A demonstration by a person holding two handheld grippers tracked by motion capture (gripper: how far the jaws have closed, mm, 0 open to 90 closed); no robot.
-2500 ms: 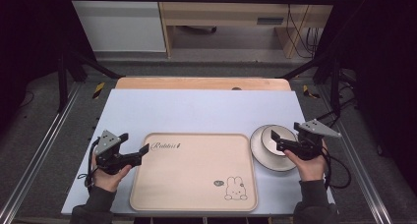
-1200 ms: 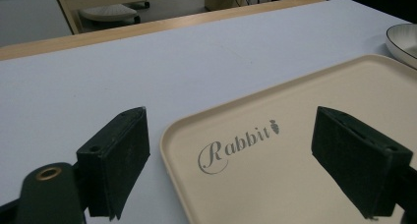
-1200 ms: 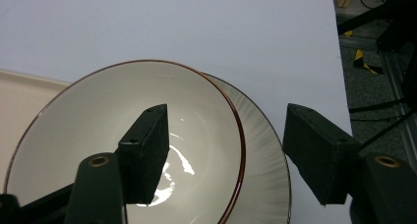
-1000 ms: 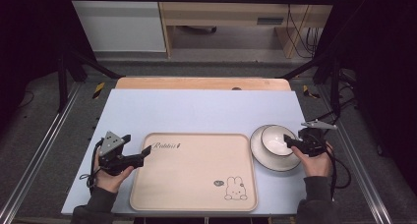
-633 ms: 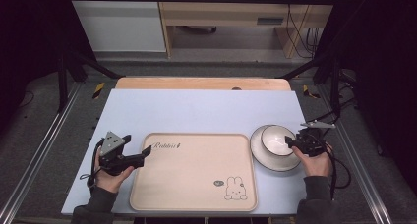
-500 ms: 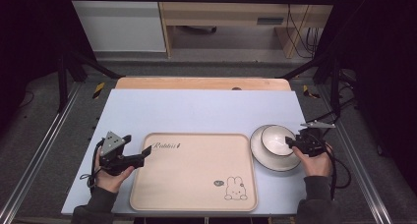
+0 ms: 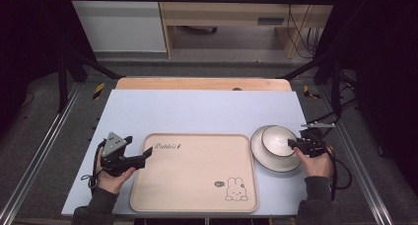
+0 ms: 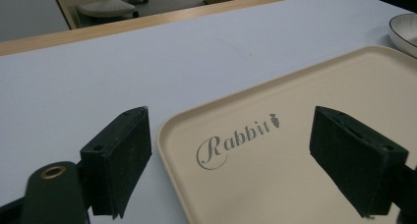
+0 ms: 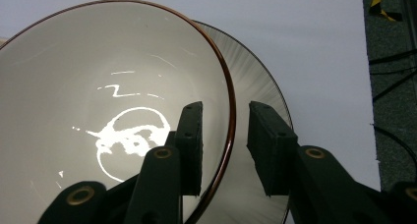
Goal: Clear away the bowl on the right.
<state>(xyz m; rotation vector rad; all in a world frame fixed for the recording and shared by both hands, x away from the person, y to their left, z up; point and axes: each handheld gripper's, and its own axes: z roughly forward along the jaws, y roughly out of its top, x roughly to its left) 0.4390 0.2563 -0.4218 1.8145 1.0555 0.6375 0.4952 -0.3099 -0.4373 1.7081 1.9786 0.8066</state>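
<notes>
Bowl (image 9: 113,111) rim is straddled by the right gripper (image 9: 223,148), not yet clamped; it sits on its plate (image 7: 296,164). Left gripper (image 8: 246,160) is held released over the empty tray (image 7: 197,185); transfer is judged outstanding.

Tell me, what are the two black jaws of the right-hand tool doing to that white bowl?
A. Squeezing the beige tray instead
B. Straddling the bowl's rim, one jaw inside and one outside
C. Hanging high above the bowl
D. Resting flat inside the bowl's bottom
B: in the right gripper view the right gripper has one jaw inside the bowl and one outside, over the plate, with the brown rim between them.
</notes>
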